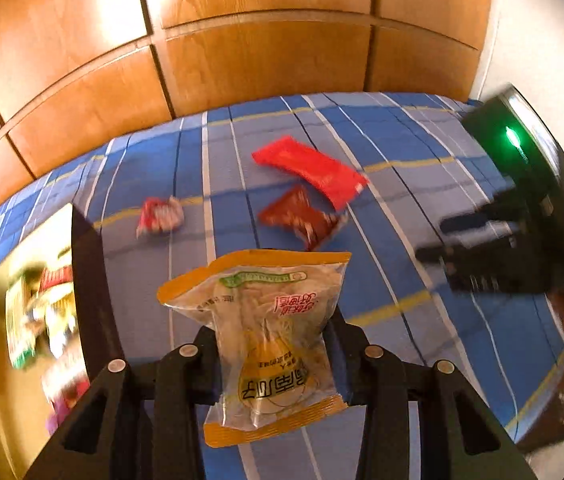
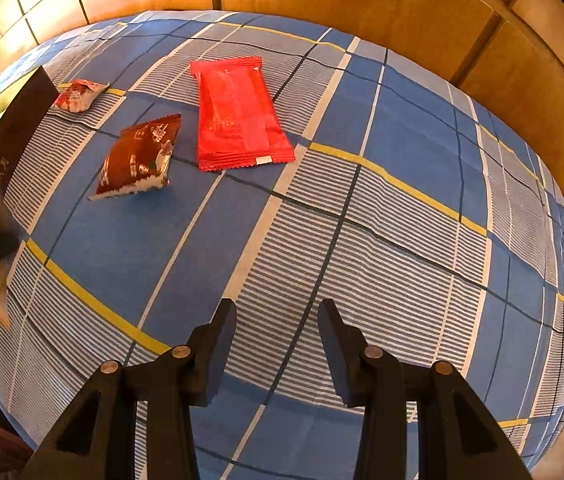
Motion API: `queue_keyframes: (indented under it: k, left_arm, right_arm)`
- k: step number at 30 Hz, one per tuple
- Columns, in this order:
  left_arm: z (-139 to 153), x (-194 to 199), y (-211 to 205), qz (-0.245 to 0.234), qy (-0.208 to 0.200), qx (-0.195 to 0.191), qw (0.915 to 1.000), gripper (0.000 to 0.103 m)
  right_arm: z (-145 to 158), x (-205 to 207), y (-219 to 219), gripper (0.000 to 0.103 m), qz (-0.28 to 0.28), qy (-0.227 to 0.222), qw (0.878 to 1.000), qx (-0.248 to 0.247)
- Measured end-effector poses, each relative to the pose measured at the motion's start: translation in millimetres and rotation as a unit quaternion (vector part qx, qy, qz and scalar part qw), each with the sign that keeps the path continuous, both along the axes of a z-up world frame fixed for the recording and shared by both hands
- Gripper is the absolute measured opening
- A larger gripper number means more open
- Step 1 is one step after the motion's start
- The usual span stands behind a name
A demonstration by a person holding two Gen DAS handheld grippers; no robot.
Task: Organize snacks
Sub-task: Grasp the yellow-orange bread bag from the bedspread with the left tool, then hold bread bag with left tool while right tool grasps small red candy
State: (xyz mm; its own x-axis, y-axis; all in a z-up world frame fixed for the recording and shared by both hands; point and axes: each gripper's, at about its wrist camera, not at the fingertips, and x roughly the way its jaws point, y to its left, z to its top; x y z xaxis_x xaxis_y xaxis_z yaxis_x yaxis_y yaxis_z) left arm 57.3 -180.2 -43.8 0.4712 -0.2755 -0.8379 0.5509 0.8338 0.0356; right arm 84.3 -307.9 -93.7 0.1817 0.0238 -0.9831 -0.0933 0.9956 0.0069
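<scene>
The left claw is clenched on a clear pouch with orange edges, pinching it at the waist so the packet stands up between the two fingers, its top leaning away over the bed. The pouch hangs clear of the plaid sheet, not touching it.

The right claw is spread wide with nothing in it, hovering above the striped part of the sheet, well apart from the snacks.

Three packets lie loose on the sheet: one long red pack, one brown packet just beside it to its left, and one small red-and-white packet farther left, near the box. Counting the pouch in the claw, that makes four outside the box.

The box sits at the left (dark wall, gold inside) and already holds several bright packets, too blurred to count. Its dark wall stands between the pouch and the box's inside. Wood panels rise behind the bed. From the left camera, the right claw shows as a blurred dark shape with a green light.
</scene>
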Motion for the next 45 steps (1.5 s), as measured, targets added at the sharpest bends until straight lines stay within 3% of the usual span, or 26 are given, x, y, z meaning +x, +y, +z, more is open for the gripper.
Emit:
queue_keyframes:
  k: [9, 22, 38, 45]
  left_arm:
    - [-19.8, -35.3, 3.2, -0.014, 0.002, 0.017, 0.9998, 0.041]
    - [-40.4, -37.0, 6.8, -0.007, 0.033, 0.013, 0.9993, 0.041]
    - [-47.8, -42.0, 9.2, -0.016, 0.002, -0.008, 0.9998, 0.043]
    - [-49.5, -43.1, 17.2, -0.032, -0.016, -0.04, 0.9986, 0.043]
  right_arm:
    - [-3.5, 1.9, -6.2, 0.045, -0.005, -0.001, 1.0, 0.008]
    - [-4.1, 3.6, -7.5, 0.046, -0.007, -0.002, 1.0, 0.009]
    - [-6.8, 0.5, -10.0, 0.05, -0.016, -0.015, 1.0, 0.013]
    - [21.7, 5.3, 4.3, 0.05, 0.017, -0.077, 0.995, 0.063]
